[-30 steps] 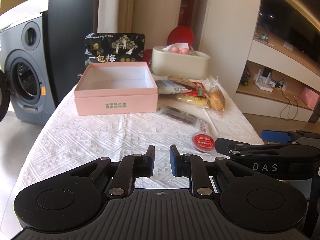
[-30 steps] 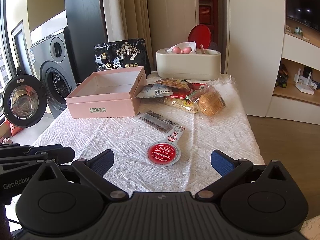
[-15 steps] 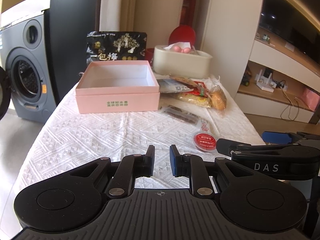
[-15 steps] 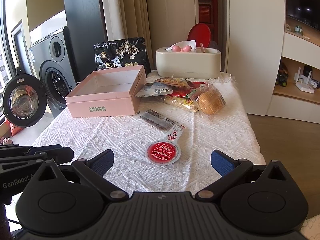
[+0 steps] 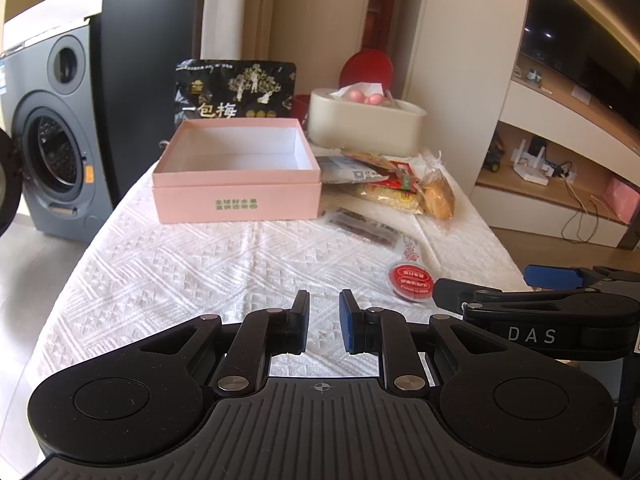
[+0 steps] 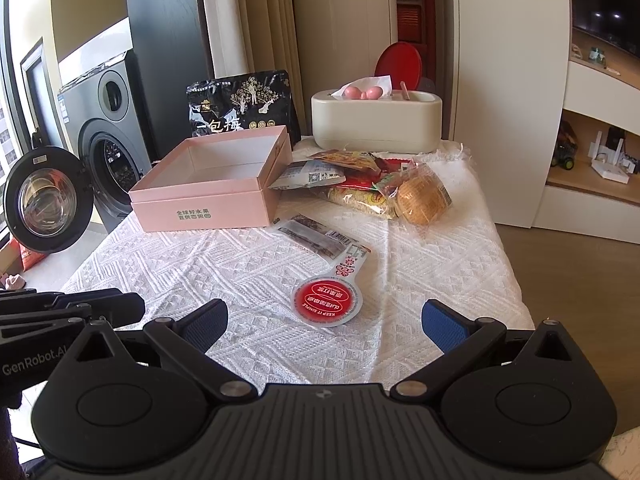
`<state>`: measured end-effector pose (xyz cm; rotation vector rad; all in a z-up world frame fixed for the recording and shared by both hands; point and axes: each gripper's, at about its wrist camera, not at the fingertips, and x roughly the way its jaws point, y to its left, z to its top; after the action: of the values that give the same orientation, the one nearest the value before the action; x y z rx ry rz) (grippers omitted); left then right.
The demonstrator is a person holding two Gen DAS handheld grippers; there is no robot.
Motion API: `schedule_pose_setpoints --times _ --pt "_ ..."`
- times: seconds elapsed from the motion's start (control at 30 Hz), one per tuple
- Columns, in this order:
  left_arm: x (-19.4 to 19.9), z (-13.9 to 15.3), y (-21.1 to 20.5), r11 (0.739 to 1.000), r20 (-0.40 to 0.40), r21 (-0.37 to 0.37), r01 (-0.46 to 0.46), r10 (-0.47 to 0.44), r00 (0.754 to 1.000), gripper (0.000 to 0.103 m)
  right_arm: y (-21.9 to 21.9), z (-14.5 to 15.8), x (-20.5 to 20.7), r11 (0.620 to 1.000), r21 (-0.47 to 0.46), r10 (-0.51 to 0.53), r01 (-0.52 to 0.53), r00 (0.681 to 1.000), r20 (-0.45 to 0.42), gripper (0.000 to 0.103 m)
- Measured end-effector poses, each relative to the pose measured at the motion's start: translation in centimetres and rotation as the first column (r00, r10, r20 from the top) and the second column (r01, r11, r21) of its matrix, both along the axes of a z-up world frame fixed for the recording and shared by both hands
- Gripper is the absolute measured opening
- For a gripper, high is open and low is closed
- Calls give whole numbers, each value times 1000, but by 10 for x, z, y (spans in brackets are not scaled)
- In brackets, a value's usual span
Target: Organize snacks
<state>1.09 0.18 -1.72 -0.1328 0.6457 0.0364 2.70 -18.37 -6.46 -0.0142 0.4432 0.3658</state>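
Note:
An open, empty pink box [image 5: 236, 176] [image 6: 216, 184] stands on the white tablecloth. Right of it lies a pile of snack packets [image 5: 400, 188] [image 6: 376, 188] with a round golden cake in clear wrap [image 6: 422, 200]. A clear packet with a red round label [image 6: 326, 300] [image 5: 412, 280] lies nearest, just ahead of my right gripper [image 6: 324, 320], which is open and empty above the table's near edge. My left gripper [image 5: 323, 324] is nearly closed and empty, with a narrow gap between the pads, over the near middle of the cloth. The right gripper shows in the left wrist view [image 5: 500, 284].
A black snack bag [image 5: 236, 92] stands behind the box. A cream tissue box [image 5: 366, 124] with a red lid behind it stands at the back right. A washing machine [image 5: 52, 140] with an open door is left of the table, shelves to the right.
Both grippers have crept slightly forward toward the snacks. The jaws have not changed.

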Motion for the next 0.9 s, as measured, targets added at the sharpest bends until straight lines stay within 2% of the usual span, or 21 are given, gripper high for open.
schedule_pose_setpoints --times 0.77,0.9 --pt "2 -3 1 1000 -15 -4 -3 3 1000 20 -4 -1 3 1000 15 -3 3 1000 6 103" --pt "17 -12 1 997 -32 -48 60 -61 998 21 -16 -6 12 998 59 -8 5 999 54 103"
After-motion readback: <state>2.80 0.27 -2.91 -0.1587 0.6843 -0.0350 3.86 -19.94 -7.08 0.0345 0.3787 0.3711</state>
